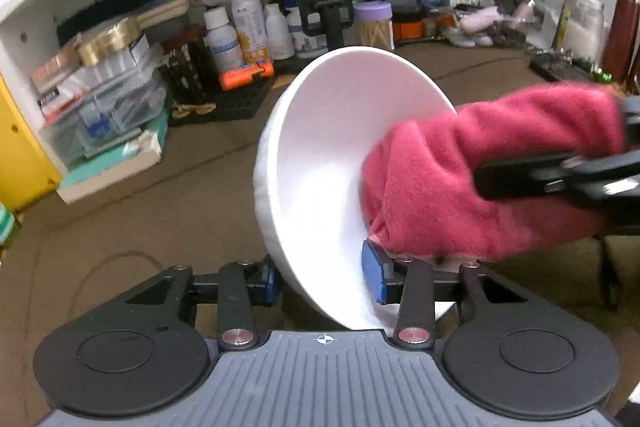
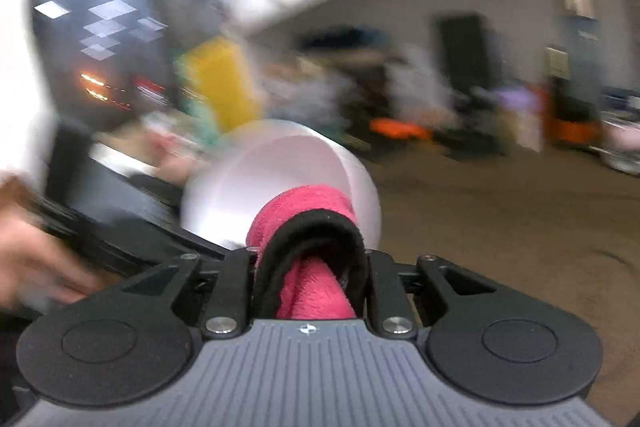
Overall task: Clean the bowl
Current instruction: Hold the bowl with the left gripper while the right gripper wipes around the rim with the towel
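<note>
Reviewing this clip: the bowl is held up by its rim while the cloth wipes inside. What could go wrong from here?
1. The left gripper pinches the white bowl only at its lower rim, tilted and off the table; pressure from the red cloth may lever it loose.
2. The right gripper holds the bunched cloth; the blurred right wrist view suggests fast motion, so a hard swipe could knock the bowl.

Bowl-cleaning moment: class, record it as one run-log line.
left gripper: shut on white bowl rim, tilted | right gripper: shut on red cloth | cloth inside bowl
</note>
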The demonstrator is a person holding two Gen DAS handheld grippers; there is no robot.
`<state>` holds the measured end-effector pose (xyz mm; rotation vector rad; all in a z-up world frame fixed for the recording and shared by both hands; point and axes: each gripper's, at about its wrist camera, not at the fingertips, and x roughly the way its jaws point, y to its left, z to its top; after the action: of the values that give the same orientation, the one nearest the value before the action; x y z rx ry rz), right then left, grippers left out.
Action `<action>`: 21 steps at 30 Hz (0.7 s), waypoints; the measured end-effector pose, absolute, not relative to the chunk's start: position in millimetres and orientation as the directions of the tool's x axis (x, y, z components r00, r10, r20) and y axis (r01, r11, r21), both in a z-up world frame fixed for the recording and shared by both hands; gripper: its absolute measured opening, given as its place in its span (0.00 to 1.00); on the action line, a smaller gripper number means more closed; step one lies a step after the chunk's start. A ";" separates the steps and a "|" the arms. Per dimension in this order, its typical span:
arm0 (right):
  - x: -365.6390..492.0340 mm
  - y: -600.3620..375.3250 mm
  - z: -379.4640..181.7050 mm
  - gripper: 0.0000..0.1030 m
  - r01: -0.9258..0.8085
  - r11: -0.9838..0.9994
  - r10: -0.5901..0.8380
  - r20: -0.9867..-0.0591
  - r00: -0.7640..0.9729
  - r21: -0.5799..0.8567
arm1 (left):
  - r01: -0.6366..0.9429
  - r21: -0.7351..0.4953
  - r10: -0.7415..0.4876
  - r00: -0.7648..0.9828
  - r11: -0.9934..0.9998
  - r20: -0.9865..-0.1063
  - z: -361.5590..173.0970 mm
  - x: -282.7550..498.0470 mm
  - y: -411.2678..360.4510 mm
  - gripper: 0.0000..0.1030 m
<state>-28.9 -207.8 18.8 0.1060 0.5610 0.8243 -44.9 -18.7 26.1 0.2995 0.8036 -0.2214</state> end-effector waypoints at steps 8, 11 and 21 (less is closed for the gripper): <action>-25.8 -196.0 21.2 0.44 -0.721 0.611 0.772 -0.446 0.452 0.327 | 0.322 0.219 -0.060 0.672 0.921 -0.738 22.7 -38.8 -27.0 0.50; -28.2 -179.2 20.4 0.32 -0.738 0.629 0.740 -0.480 0.471 0.245 | 0.326 0.218 -0.060 0.666 0.920 -0.744 23.5 -38.3 -25.4 0.53; -42.7 -171.7 19.0 0.21 -0.668 0.735 0.634 -0.467 0.617 0.116 | 0.069 -0.064 -0.094 0.717 0.996 -0.691 7.2 -55.2 -8.9 0.75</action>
<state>-42.6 -171.7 19.0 -0.0717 0.5086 0.7501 -55.2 -8.9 7.2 -0.0346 0.7666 -0.0903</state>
